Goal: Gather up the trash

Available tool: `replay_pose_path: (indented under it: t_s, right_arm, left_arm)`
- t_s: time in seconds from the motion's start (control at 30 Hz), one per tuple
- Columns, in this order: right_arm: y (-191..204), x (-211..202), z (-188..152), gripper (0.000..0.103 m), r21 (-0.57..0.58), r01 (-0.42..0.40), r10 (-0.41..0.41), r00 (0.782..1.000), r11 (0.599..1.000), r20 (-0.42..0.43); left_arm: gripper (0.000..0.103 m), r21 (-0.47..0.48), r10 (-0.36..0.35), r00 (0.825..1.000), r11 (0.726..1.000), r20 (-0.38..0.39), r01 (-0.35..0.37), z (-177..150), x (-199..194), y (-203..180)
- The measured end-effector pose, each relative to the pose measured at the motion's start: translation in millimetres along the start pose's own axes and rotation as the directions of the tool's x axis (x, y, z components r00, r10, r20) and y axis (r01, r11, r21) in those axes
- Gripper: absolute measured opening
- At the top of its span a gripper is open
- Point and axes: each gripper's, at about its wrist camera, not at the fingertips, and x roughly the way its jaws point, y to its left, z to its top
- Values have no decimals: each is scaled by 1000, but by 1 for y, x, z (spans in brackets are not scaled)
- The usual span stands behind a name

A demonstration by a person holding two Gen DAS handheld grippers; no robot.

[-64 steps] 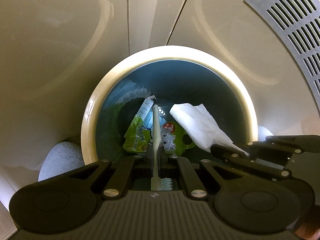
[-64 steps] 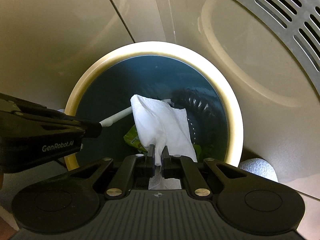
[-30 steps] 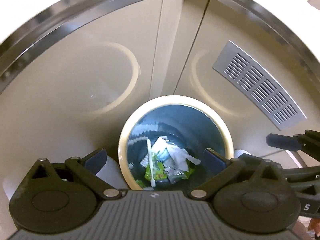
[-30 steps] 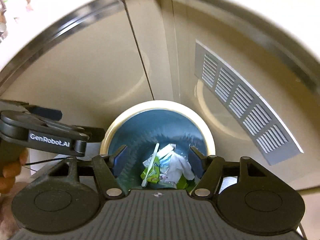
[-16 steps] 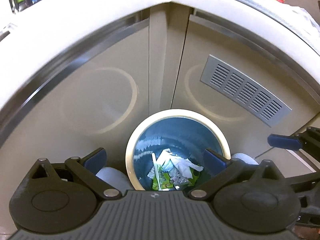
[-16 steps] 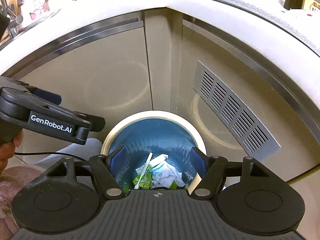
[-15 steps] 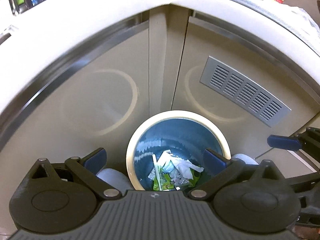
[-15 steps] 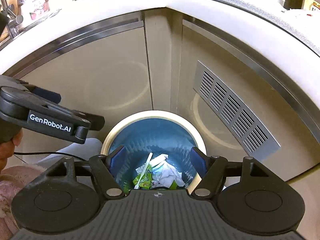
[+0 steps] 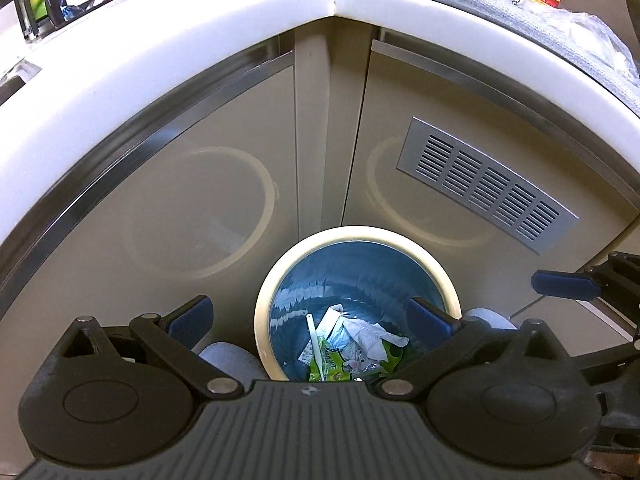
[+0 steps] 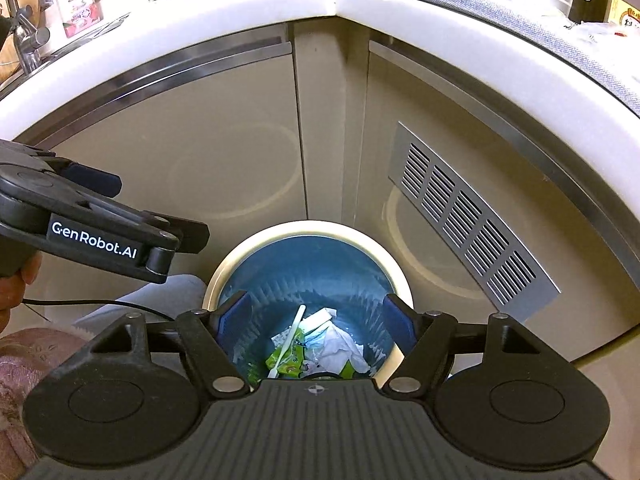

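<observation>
Both the left claw (image 9: 311,322) and the right claw (image 10: 316,320) are held spread and empty above the bin (image 9: 264,312). The right claw's jaws have just been opening, nothing between them. The tissue (image 10: 338,346) and the toothbrush (image 10: 289,340) are seen lying inside. The 2 claws are best lifted straight clear of the rim toward the surface (image 9: 168,36).

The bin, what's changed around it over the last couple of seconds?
The left gripper let go of the white stick and the right gripper let go of the tissue; both now lie in the bin. The right jaws have just been opening, nothing between them. Both grippers pulled up and back. The bin stayed put.
</observation>
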Motion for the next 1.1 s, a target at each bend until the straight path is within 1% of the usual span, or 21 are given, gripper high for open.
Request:
replay_pose_path:
  t_s: [0.37, 1.1]
  right_arm:
    - [0, 3, 0, 76, 8, -5, 5, 1000, 1000, -8]
    - [-1, 3, -1, 76, 10, -7, 7, 1000, 1000, -6]
  left_arm:
    - [103, -1, 1, 1000, 1000, -7, -1, -1, 2, -2]
    - [103, 1, 3, 1000, 1000, 2, -3, -1, 1, -1]
